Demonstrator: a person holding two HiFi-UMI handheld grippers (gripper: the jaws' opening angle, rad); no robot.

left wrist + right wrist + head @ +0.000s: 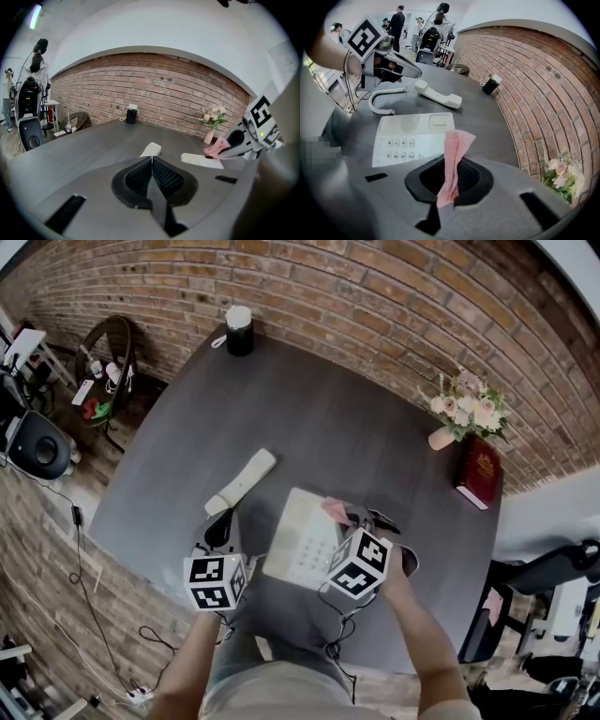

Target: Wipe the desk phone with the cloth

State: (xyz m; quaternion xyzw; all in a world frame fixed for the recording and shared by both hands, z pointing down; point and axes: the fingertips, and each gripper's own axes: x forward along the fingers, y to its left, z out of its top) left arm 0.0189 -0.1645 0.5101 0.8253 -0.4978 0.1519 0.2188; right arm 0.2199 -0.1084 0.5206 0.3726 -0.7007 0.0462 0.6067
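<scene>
Pink cloth (457, 140) is pinched in the right gripper (454, 161). The jaws are clamped on its fold, one flap standing up past the tips and a shorter tail hanging behind. Just beyond the tips lies the desk phone (415, 138), white, with its keypad nearest and its speaker grille and cradle at the far end, flat on the dark desk (309, 418). The cloth hangs over the base's right side; no view confirms contact. The handset (438, 96) is off the cradle and lies on the desk past the base, with the curled cord (384, 96) trailing from it. The left gripper (151, 161) is left of the base, jaws pressed together with nothing between them, clear of the phone. Judgement: the step in hand is bringing the cloth down onto the base and beginning strokes. To do it well, tilt so the free flap, not the hard jaw tips, meets the plastic. Use light pressure over the keys and stroke lengthwise toward the grille. The base looks light and may slide, so bracing its left edge with the left gripper seems wise. Stop short of the cord. Far side: black cylinder (239, 330), flowers (466, 407) and red book (478, 472) by the brick wall (375, 287), well apart from the work.
</scene>
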